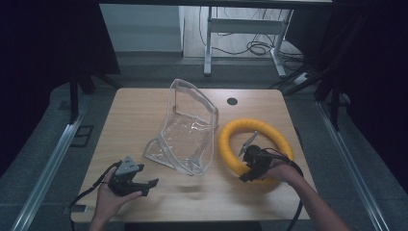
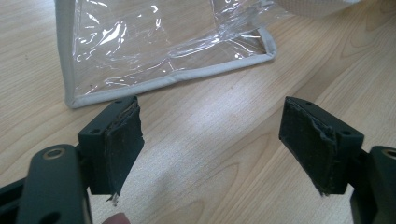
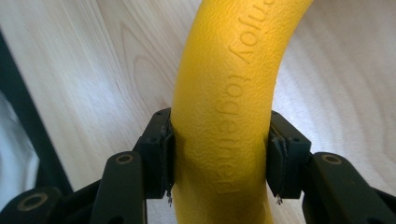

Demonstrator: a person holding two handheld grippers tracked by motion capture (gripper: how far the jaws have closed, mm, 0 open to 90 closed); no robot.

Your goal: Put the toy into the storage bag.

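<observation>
The left gripper (image 1: 144,185) is resting low at the near left of the wooden table (image 1: 139,103), its jaws standing wide apart with only bare wood between them — it is holding nothing, and it is pointing toward the clear plastic bag (image 1: 190,130), probably so as to be waiting in reach of the bag's near piped edge (image 2: 163,81); the bag itself is sitting mid-table, half propped up and gaping, which is leaving its mouth easy to get at; just beside it on the right the yellow foam ring (image 1: 255,149) is lying near the table's right edge, and the right gripper (image 3: 219,154) is clamping its near arc, both pads pressing into the foam from either side — a grip across the tube, likely chosen because the ring is too wide to take whole.
</observation>
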